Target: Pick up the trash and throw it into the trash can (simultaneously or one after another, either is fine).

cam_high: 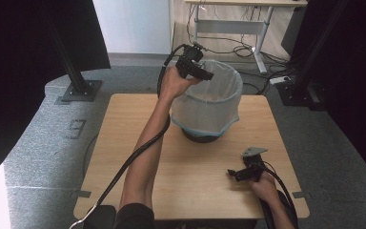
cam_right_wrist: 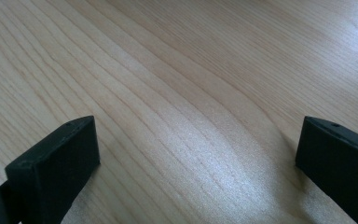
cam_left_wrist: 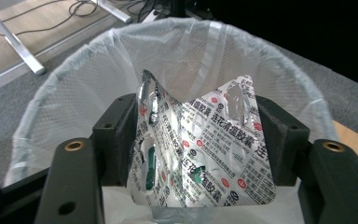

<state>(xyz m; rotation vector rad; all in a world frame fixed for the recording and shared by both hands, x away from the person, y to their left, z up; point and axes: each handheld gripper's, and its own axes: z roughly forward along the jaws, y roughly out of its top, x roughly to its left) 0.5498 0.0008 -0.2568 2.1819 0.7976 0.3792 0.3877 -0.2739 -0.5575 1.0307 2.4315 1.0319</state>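
Note:
A silver blister pack (cam_left_wrist: 205,154) with red and black print stands bent between the two black pads of my left gripper (cam_left_wrist: 198,116), which is shut on it. That gripper (cam_high: 204,72) hangs over the near left rim of a mesh waste bin (cam_high: 209,102) lined with a clear plastic bag (cam_left_wrist: 74,70); the pack is above the bin's opening. My right gripper (cam_high: 233,174) rests low over the wooden table (cam_high: 133,124) at the front right. Its jaws (cam_right_wrist: 198,140) stand wide open, with bare wood (cam_right_wrist: 168,70) between them.
The bin stands at the back middle of the table. Behind the table are grey carpet, a desk frame with cables (cam_high: 238,45), and black stand bases at left (cam_high: 78,90) and right (cam_high: 295,90). A cable (cam_high: 138,152) trails along the left forearm.

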